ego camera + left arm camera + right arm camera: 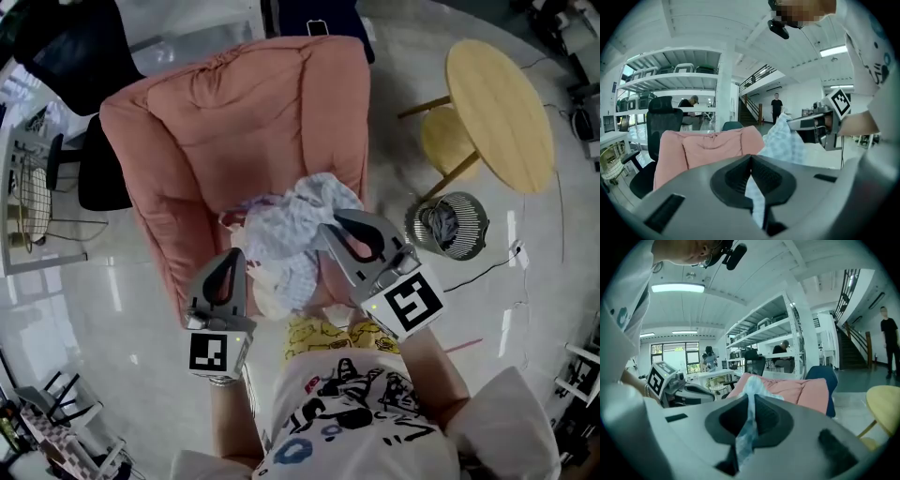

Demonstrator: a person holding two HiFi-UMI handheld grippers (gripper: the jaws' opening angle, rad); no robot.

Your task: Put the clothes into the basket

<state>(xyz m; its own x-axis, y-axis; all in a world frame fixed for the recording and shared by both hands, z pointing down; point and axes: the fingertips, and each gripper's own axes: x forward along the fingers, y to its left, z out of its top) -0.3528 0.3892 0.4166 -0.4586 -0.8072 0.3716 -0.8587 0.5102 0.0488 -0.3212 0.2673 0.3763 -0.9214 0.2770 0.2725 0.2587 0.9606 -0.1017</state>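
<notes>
A glossy pale floor [112,309] carries a padded pink armchair [234,112] upper centre, and a round wooden table [497,112] and round wire basket [480,217] at right.

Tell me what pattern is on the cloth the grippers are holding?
Pale blue-and-white checks. The cloth shows best in the left gripper view.

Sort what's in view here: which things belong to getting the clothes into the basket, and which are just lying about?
Belongs to the job: checked garment, pinched by the left gripper and the right gripper; wire basket on the floor, grey cloth inside.
Just lying about: pink armchair, round wooden table, yellow stool, black office chair.
</notes>
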